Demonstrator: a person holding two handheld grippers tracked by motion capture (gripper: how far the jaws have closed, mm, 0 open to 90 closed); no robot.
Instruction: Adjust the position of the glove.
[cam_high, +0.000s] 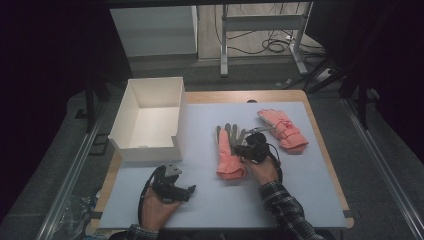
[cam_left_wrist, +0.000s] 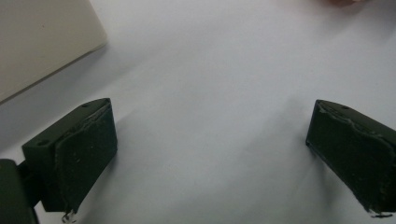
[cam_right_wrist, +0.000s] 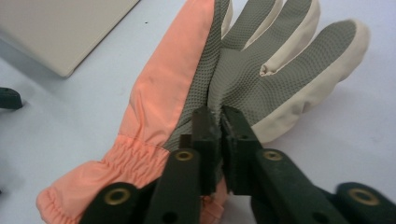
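The nearer glove (cam_high: 229, 152) is laid palm-up near the middle of the bench (cam_high: 210, 200), its long axis running from the cuff at the near edge to the fingertips at the far edge. The right gripper (cam_right_wrist: 219, 122) is set over its palm side, fingers nearly together with a fold of grey fabric (cam_right_wrist: 243, 79) pinched between them. The left gripper (cam_high: 176, 186) is held well apart at the near-left corner, fingers wide and empty. The white box (cam_high: 150, 117) stands at the far-left corner, on the left gripper's side.

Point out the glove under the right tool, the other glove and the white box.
near glove (cam_right_wrist: 163, 93), right gripper view, on its pink back.
far glove (cam_high: 285, 131), high view, on its pink middle.
white box (cam_high: 145, 149), high view, on its front wall.
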